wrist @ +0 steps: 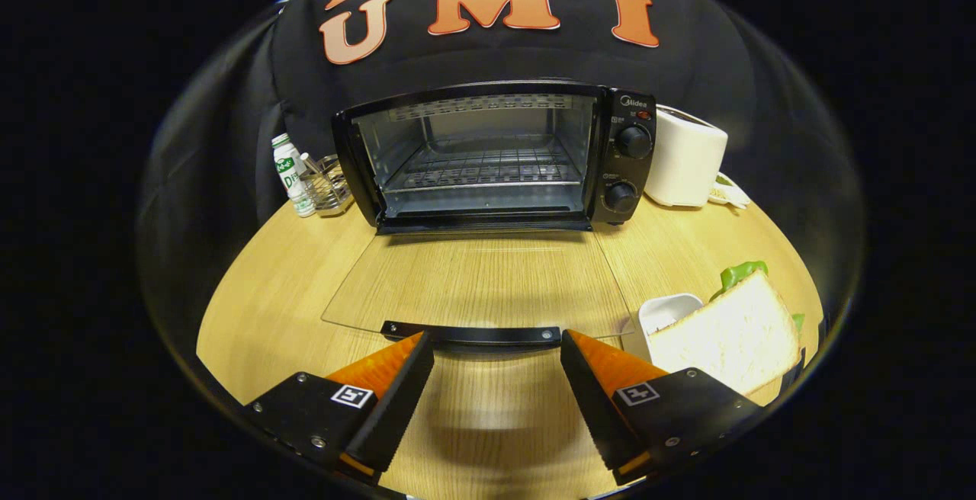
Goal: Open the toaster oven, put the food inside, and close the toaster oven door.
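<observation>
A black toaster oven stands at the back of the wooden table, its inside and wire rack bare. Its glass door lies swung fully down and flat, with the black handle bar at its near edge. My gripper is open, its two fingertips just behind the handle, one at each end, and nothing sits between them. The food, a slice of white bread with green lettuce behind it, rests on a white dish beside the right finger.
A white appliance stands right of the oven with a small dish beyond it. Left of the oven are a small bottle and a clear holder. The table has bare wood on the left.
</observation>
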